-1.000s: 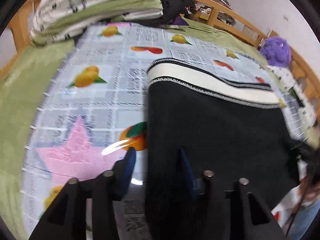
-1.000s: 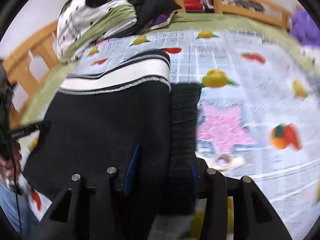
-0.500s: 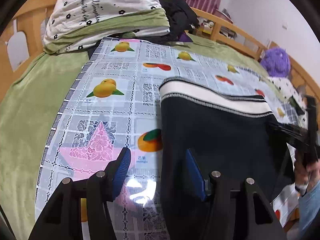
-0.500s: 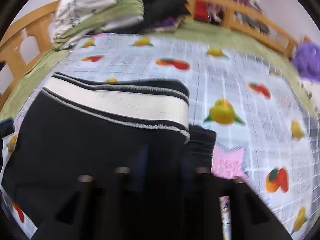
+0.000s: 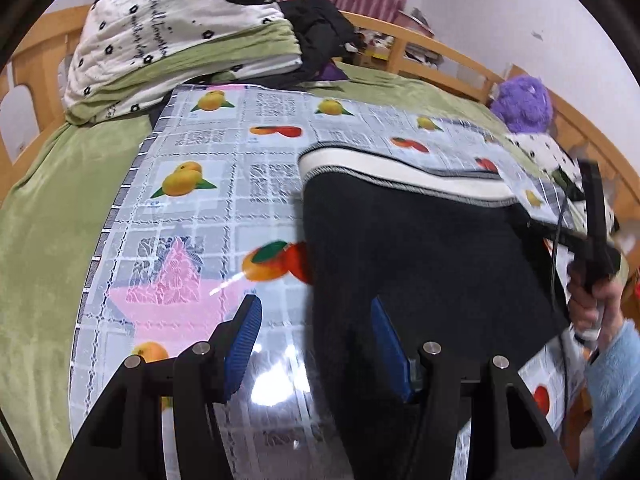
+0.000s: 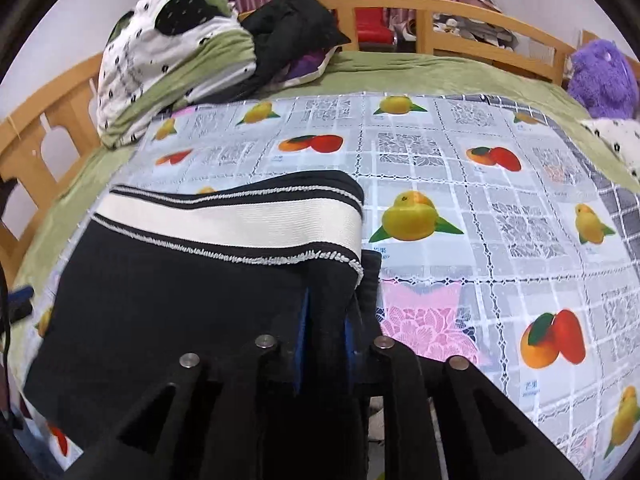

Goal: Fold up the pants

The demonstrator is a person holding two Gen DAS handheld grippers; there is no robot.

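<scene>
Black pants [image 5: 420,256] with a white and black striped waistband [image 5: 400,176] lie folded on a fruit-print cloth [image 5: 240,168]. My left gripper [image 5: 316,336] is open, its jaws astride the pants' left edge just above the cloth. In the right wrist view the pants [image 6: 180,288] fill the left half, waistband [image 6: 232,220] at the far end. My right gripper [image 6: 324,320] is shut on the pants' right edge near the waistband. The right gripper's body and the hand holding it also show in the left wrist view [image 5: 592,240].
The cloth covers a green bed [image 5: 52,216] with a wooden frame [image 6: 460,36]. A pile of folded bedding [image 5: 180,36] and dark clothes [image 6: 292,28] lies at the far end. A purple plush toy [image 6: 600,76] sits at the far right.
My right gripper has closed on the pants' right edge. My left gripper has opened wider and drawn back slightly along the pants' left edge. Both views have steadied.
</scene>
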